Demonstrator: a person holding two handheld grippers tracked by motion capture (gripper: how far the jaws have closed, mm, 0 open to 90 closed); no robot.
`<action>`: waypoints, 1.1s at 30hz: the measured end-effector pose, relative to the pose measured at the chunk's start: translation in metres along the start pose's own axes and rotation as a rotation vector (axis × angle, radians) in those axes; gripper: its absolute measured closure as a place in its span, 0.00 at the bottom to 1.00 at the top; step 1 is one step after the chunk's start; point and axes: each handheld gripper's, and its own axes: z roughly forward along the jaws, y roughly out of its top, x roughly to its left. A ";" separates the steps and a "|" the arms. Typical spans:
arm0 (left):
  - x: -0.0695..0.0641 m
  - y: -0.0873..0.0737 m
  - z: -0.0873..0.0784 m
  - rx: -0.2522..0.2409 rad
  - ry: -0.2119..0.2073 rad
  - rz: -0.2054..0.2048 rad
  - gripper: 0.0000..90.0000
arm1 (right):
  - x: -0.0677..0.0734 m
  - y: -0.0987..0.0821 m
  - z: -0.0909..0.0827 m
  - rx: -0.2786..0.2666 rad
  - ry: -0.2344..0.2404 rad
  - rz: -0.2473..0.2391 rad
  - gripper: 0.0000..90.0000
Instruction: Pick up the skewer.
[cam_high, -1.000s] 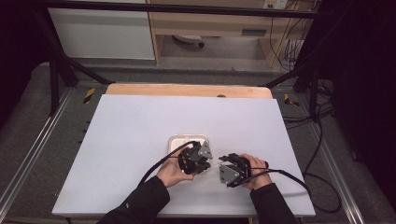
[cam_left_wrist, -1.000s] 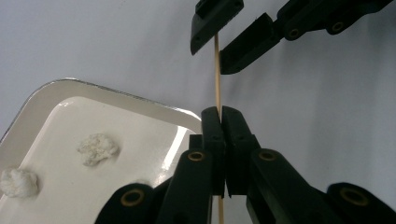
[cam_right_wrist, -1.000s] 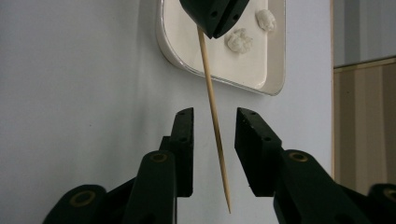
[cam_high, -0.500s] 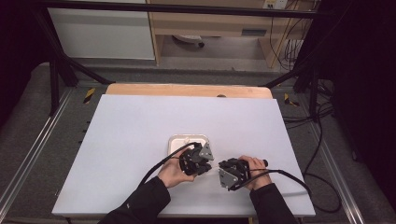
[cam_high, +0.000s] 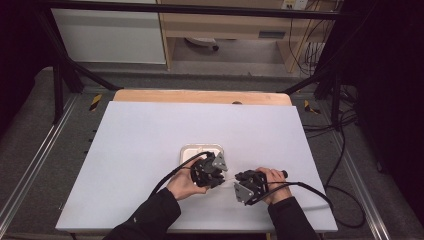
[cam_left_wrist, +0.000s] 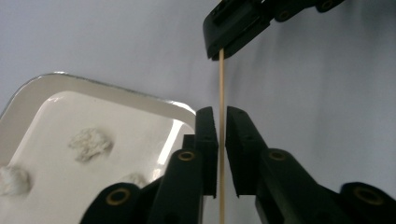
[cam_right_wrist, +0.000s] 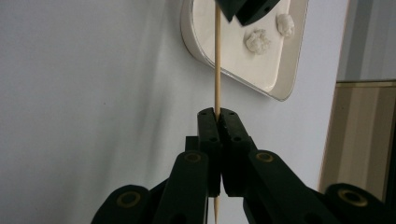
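A thin wooden skewer (cam_left_wrist: 221, 84) runs between the two grippers, just in front of a white tray (cam_high: 200, 149). My right gripper (cam_right_wrist: 217, 114) is shut on the skewer (cam_right_wrist: 217, 65). The left gripper (cam_left_wrist: 221, 116) has just been opening; its jaws stand slightly apart with the skewer in the gap, and its pads are not pressing on it. In the high view the left gripper (cam_high: 223, 178) and the right gripper (cam_high: 236, 186) face each other tip to tip near the table's front edge. In the tray (cam_left_wrist: 93, 88) lie white fluffy lumps (cam_left_wrist: 91, 142).
The pale table top (cam_high: 150, 150) stretches wide to the left and behind the tray. Cables trail from both grippers toward the front edge. A wooden strip (cam_high: 200, 96) borders the far side, and metal rails flank the table.
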 end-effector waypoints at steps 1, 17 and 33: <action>0.001 -0.001 -0.001 0.010 -0.001 -0.008 0.86 | 0.000 0.000 0.000 0.003 0.000 0.000 0.99; -0.002 0.000 0.007 0.187 -0.005 0.008 0.91 | -0.001 0.007 0.003 0.028 0.008 -0.040 0.99; -0.008 0.003 0.007 0.188 0.035 0.029 0.99 | -0.003 0.008 -0.004 0.024 -0.007 -0.022 0.98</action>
